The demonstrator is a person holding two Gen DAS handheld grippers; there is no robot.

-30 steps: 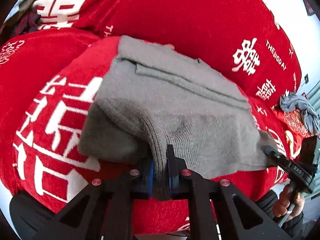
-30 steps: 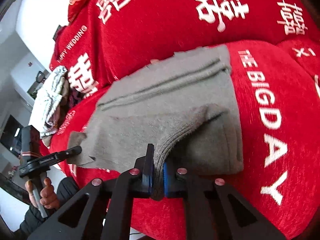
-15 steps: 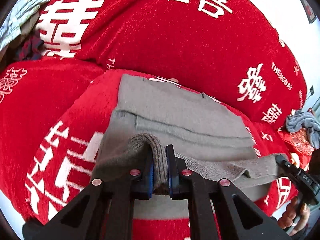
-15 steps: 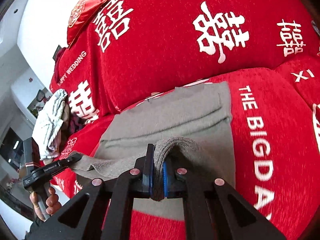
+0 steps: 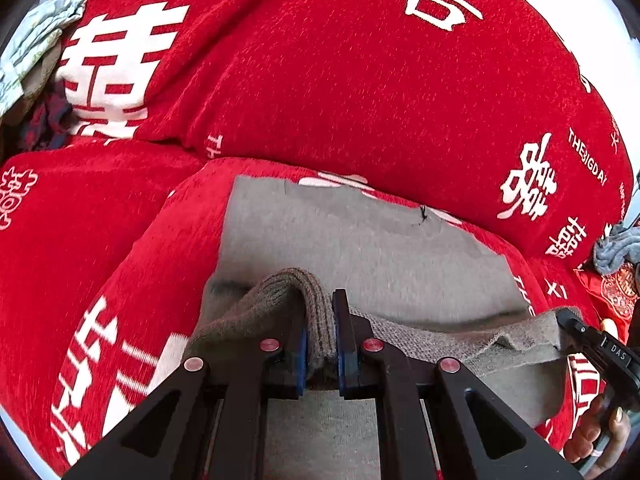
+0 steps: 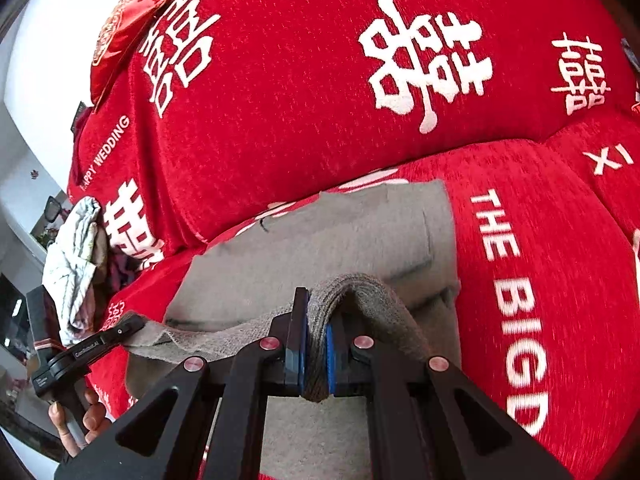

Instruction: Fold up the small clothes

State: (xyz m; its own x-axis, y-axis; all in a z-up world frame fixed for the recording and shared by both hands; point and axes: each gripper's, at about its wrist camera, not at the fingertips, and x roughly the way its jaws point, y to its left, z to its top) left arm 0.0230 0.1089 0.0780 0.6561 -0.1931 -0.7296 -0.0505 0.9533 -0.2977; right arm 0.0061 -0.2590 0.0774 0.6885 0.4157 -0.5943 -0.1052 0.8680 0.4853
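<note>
A grey knit garment (image 5: 360,248) (image 6: 320,240) lies flat on a red sofa seat cushion. My left gripper (image 5: 320,320) is shut on its near left corner, the ribbed edge bunched between the blue pads. My right gripper (image 6: 316,320) is shut on the near right corner. The pinched hem stretches taut between both grippers, lifted above the lower layer and carried over it toward the sofa back. Each wrist view shows the other gripper: the right one (image 5: 576,330) and the left one (image 6: 130,326), both clamped on the hem.
The red sofa backrest (image 5: 340,80) with white characters rises right behind the garment. A pale crumpled cloth (image 6: 76,264) and dark clothes lie on the left. A blue-grey cloth (image 5: 616,248) sits on the right. A red cushion (image 6: 128,28) tops the backrest.
Both grippers have carried the near hem up and forward over the garment toward the sofa back. The draped fold has flattened, and more of the backrest fills both views.
</note>
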